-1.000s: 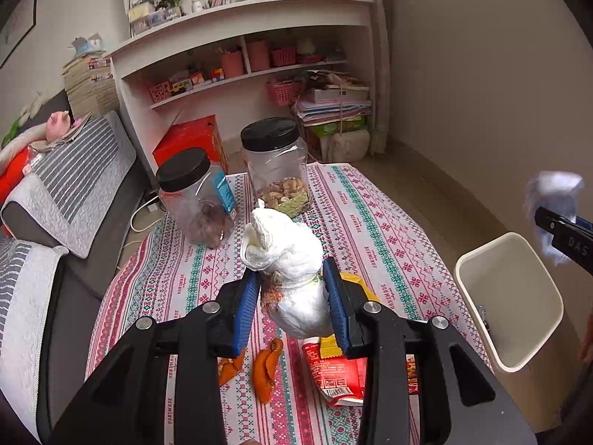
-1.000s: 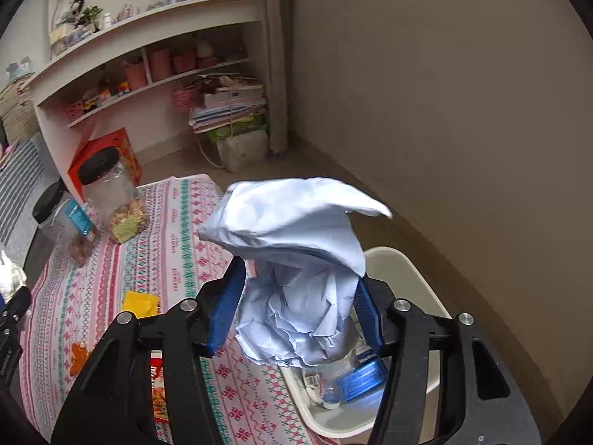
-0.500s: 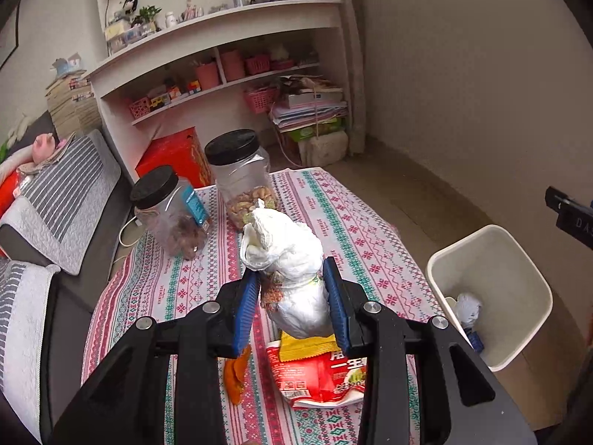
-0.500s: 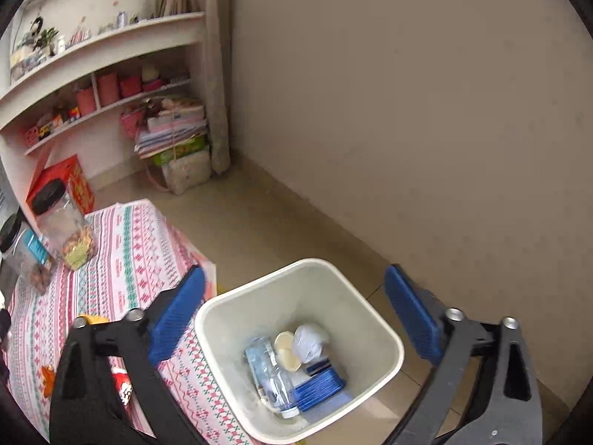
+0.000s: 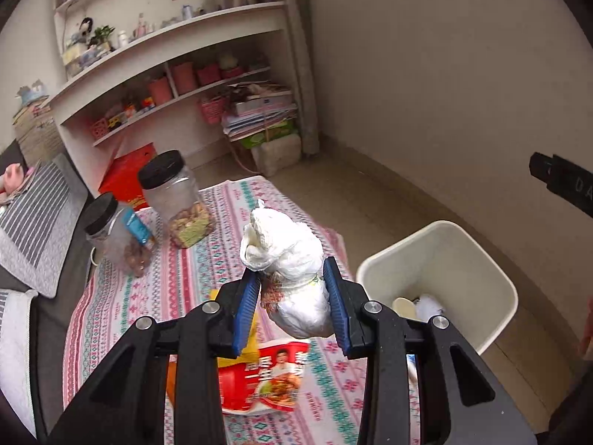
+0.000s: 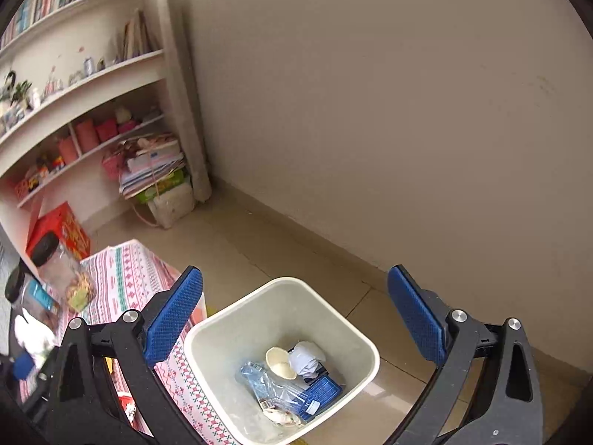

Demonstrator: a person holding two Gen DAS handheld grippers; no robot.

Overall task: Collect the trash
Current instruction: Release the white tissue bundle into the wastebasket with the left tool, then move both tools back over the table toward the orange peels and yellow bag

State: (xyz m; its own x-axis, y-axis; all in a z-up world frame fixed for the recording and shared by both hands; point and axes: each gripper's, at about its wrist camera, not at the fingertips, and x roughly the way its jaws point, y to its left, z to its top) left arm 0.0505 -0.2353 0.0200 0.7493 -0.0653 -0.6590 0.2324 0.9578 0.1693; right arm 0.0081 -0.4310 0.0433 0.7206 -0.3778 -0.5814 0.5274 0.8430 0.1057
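— While we look along the left hand-held gripper (image 5: pixel 292 304), what do we have?
— We have its blue pads clamped on a white wad of tissue (image 5: pixel 292 270), above the desk (image 5: pixel 192 282) with its patterned cloth; the white bin (image 5: pixel 470 259) sits on the floor at three o'clock of the wad.
— And our right hand-held gripper (image 6: pixel 296 319)?
— Its jaws stand wide with nothing between them, right over the bin; a crumpled paper ball (image 6: pixel 307 358), a paper cup (image 6: pixel 280 363) and a plastic bottle (image 6: pixel 267 382) lie inside
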